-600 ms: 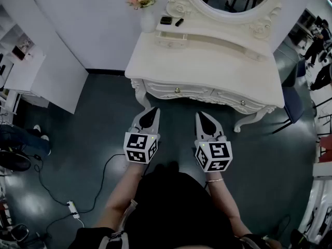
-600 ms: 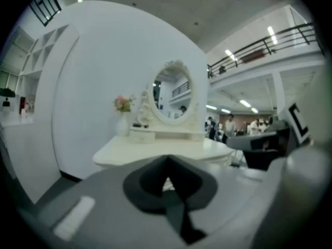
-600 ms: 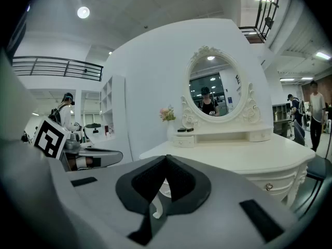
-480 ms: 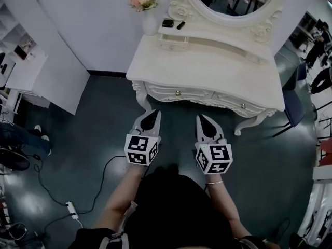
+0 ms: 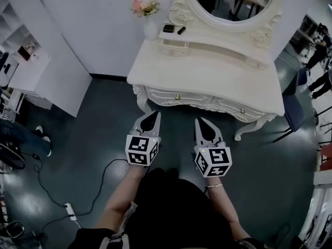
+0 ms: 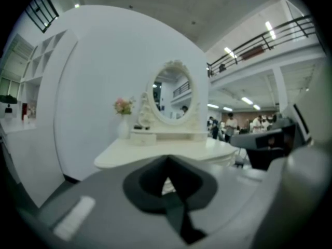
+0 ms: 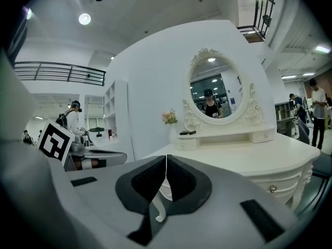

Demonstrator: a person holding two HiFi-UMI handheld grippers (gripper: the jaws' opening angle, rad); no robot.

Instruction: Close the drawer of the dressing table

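Note:
The white dressing table (image 5: 207,69) with its oval mirror stands ahead of me. Its two drawer fronts, each with a small knob (image 5: 178,97) (image 5: 242,110), look flush with the table's front. My left gripper (image 5: 155,112) hovers over the floor just short of the table's left leg, shut with nothing in it. My right gripper (image 5: 198,120) is level with it a little to the right, also shut and empty. The left gripper (image 6: 167,158) and the right gripper (image 7: 166,156) each show their own jaws pressed together, with the table (image 6: 171,149) (image 7: 244,157) beyond them.
A vase of pink flowers (image 5: 148,17) and small dark items (image 5: 168,28) sit on the table's back shelf. A white cabinet (image 5: 57,82) stands at left. A cable and power strip (image 5: 70,209) lie on the floor. A chair (image 5: 293,105) is at right.
The head view has shifted slightly, showing more of the mirror. Both grippers stay shut in about the same place before the table.

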